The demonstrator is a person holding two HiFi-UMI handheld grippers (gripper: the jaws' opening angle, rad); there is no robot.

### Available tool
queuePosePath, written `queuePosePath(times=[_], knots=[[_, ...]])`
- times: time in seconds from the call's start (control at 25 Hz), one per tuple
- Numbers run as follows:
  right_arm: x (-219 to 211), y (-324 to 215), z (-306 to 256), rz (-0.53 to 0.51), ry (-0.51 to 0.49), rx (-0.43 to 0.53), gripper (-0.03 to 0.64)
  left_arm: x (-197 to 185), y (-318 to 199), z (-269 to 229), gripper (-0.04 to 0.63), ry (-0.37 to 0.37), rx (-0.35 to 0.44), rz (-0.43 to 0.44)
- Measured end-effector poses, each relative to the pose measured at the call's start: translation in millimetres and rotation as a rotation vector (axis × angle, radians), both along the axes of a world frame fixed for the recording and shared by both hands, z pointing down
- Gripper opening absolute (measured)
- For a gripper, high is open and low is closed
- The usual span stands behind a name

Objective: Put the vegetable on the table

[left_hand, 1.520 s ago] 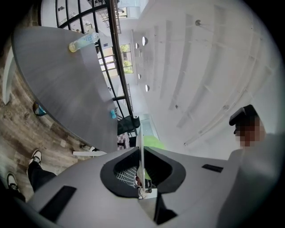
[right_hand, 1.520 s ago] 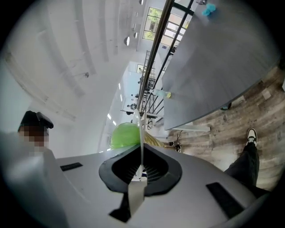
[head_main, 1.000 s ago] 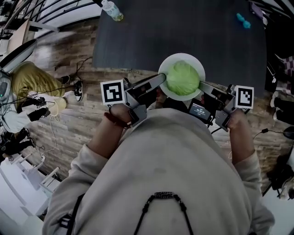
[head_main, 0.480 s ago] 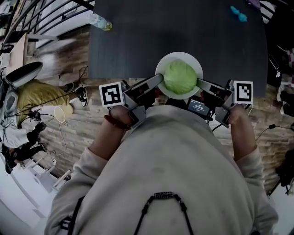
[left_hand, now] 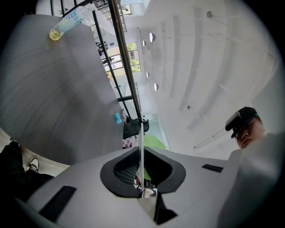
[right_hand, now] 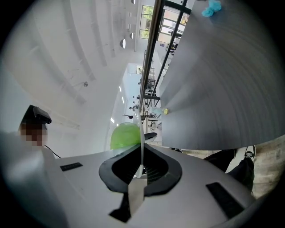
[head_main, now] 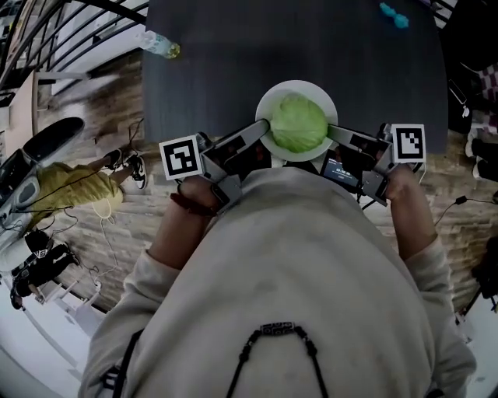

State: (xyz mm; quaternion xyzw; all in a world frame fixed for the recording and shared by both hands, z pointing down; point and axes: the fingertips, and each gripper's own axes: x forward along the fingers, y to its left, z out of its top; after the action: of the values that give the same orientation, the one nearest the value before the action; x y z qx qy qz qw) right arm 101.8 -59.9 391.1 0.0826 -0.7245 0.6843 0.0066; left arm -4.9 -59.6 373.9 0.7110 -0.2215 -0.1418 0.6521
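Clamping opposite rims of the white plate [head_main: 269,99], the left gripper [head_main: 263,129] and right gripper [head_main: 333,132] keep jaws clenched on it, with the green cabbage [head_main: 297,123] lying on it at upper centre, overlapping the dark table's [head_main: 233,47] near edge.

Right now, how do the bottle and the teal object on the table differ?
The bottle is clear and long, the teal object opaque and small. The bottle lies at the table's left edge, the teal object near its far right corner. Both rest on the table, beyond the plate.
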Motion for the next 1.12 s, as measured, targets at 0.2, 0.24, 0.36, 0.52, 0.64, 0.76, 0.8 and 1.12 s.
queuePosePath(times=[0.2,0.24,0.36,0.52,0.64,0.76,0.8,1.12], knots=[[7,-10,-13,0.061,0.014,0.017,0.026,7,-18,-9,0.032,0.013,0.025,0.082],[9,-16,-14,0.074,0.018,0.022,0.026,9,-26,-11,0.032,0.012,0.038,0.101],[8,-31,-22,0.097,0.029,0.043,0.026,10,-43,-15,0.032,0.026,0.047,0.147],[0,-47,-25,0.124,0.058,0.057,0.026,2,-62,-15,0.029,0.009,0.062,0.205],[-5,-58,-26,0.156,0.069,0.054,0.026,-1,-76,-17,0.029,0.025,0.068,0.236],[-12,-70,-26,0.183,0.087,0.048,0.026,-7,-89,-17,0.029,0.036,0.065,0.267],[-15,-74,-25,0.189,0.094,0.041,0.026,-10,-94,-15,0.029,0.035,0.065,0.278],[-47,-96,-21,0.208,0.127,0.001,0.026,-42,-118,-6,0.028,0.013,0.058,0.319]])
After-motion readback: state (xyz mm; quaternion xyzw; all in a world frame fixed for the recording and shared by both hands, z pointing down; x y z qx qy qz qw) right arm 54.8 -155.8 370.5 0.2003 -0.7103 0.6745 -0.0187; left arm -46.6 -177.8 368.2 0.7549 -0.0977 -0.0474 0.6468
